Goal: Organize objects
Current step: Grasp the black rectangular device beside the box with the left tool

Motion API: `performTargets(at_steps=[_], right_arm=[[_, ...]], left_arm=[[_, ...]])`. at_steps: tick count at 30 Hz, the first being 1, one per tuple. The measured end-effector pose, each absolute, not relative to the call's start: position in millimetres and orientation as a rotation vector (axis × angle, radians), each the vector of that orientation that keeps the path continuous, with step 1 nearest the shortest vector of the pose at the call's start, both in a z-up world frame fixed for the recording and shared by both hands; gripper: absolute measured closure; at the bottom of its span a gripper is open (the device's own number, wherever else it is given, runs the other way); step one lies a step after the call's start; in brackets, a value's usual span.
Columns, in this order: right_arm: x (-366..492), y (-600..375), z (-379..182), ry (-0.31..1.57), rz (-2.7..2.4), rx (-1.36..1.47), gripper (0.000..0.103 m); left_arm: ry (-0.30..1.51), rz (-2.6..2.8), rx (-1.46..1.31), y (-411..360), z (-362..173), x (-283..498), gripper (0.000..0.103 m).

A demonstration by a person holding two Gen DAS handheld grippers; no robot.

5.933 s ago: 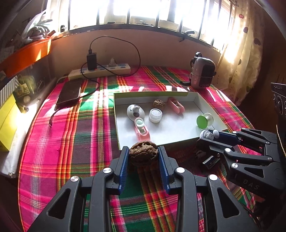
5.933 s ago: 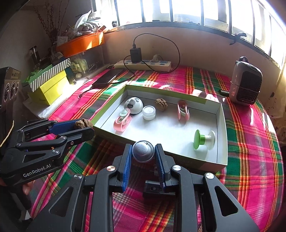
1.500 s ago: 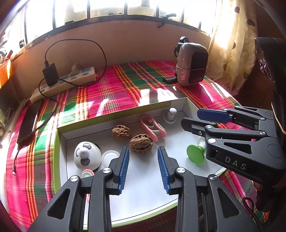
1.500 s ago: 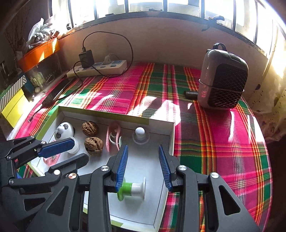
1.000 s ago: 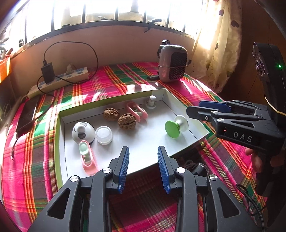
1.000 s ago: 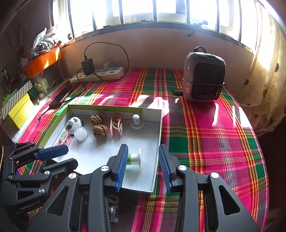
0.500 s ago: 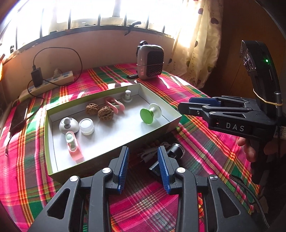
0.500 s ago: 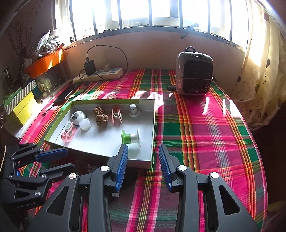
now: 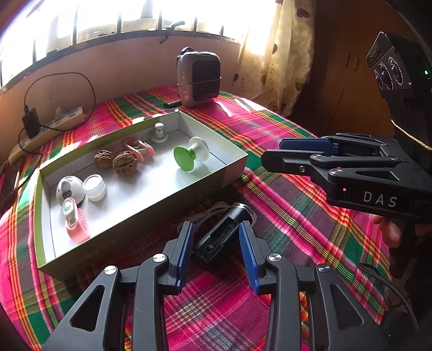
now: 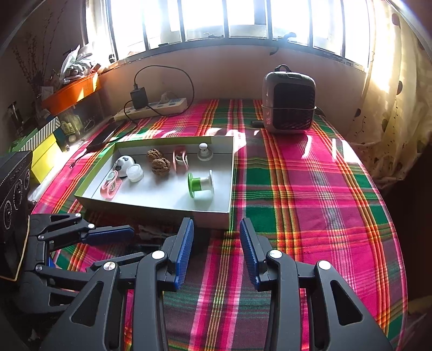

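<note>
My left gripper (image 9: 216, 251) jaws opening, astride black gadget (image 9: 225, 232) on cloth just outside tray (image 9: 235, 168), pads not touching; lining up pick. Right gripper (image 10: 216, 251) parted, empty, parked aside. Walnuts (image 9: 125, 163), green spool (image 9: 189, 155) already in tray.

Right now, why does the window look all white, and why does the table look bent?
Left wrist view: sun floods the window to blank white, and the black gadget by the box sits in shadow. Right wrist view: bright sun patches cross the tablecloth; the fisheye lens curves the windowsill and table edge.
</note>
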State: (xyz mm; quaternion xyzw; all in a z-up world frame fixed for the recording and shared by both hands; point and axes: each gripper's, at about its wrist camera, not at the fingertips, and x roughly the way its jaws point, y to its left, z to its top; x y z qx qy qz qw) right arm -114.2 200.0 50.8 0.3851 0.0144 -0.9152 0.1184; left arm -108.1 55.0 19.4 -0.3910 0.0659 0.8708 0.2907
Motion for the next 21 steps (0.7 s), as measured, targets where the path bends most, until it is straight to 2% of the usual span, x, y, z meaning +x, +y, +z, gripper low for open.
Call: performTargets(at_steps=[21], right_arm=[[-103, 215, 47, -0.003, -2.687, 1.135, 0.066]], left_arm=[[0.237, 2.270, -1.124, 79, 7, -112, 0.067]])
